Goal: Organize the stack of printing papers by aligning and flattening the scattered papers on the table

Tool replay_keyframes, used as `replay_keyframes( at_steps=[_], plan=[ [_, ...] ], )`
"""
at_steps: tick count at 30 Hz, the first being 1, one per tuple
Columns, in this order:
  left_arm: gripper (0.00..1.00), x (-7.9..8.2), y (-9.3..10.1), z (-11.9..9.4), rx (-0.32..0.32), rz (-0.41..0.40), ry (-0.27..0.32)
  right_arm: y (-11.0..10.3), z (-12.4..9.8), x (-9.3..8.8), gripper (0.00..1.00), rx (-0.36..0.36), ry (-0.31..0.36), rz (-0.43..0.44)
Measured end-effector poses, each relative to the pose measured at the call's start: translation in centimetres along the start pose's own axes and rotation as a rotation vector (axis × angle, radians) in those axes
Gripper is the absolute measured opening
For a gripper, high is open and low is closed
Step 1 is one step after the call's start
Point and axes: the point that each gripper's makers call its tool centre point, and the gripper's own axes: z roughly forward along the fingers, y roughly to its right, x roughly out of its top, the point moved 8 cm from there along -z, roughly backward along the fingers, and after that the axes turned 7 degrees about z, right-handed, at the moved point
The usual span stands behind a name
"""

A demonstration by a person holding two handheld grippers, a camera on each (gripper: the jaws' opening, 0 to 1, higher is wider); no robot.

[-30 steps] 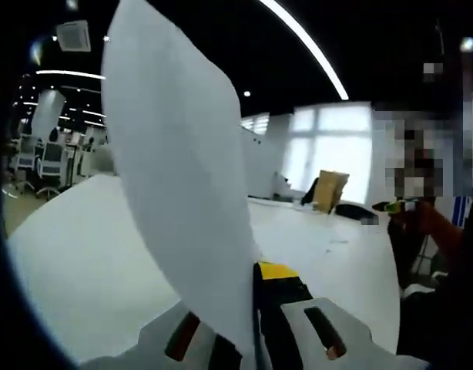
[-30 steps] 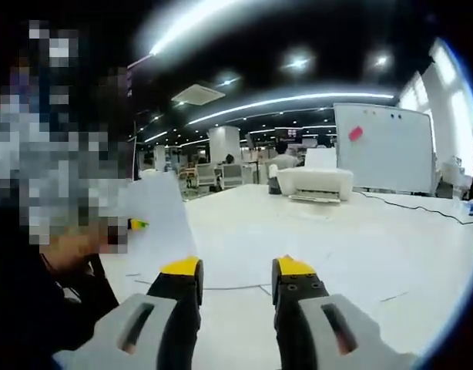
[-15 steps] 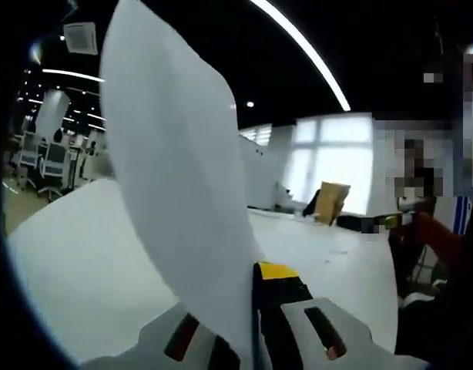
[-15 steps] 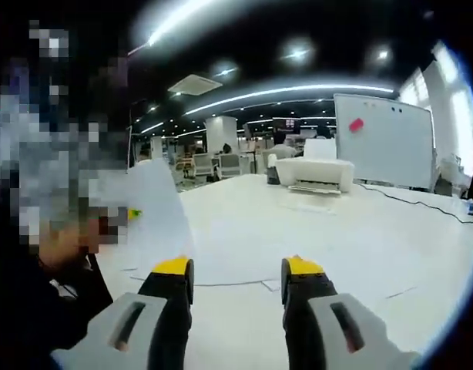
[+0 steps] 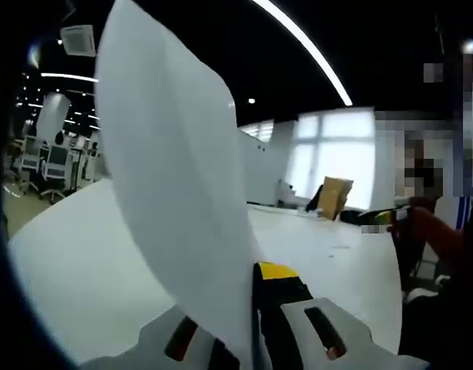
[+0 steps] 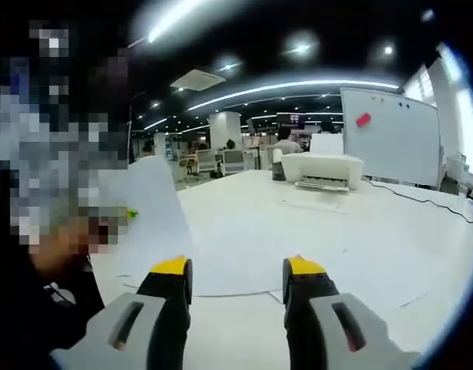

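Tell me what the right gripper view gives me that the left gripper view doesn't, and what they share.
Right gripper view: the right gripper, open with nothing between its jaws, a white printer at the table's far end, and a whiteboard behind it.

Left gripper view: the left gripper shut on an upright sheet of paper, bright windows, and a brown cardboard box.

Both: the white table and the held sheet, seen in the right gripper view at.

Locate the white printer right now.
In the right gripper view, the white printer sits at the table's far side, upper right of centre, beside the whiteboard.
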Motion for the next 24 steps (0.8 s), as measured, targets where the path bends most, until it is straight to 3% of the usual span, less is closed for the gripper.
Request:
replay_keyframes(
  at_steps=[24],
  plan=[
    [0.06,0.1,0.0,0.0,-0.010,-0.005,0.000,1.8,3.0,-0.9,0.49,-0.074,-0.013,0.048]
  ],
)
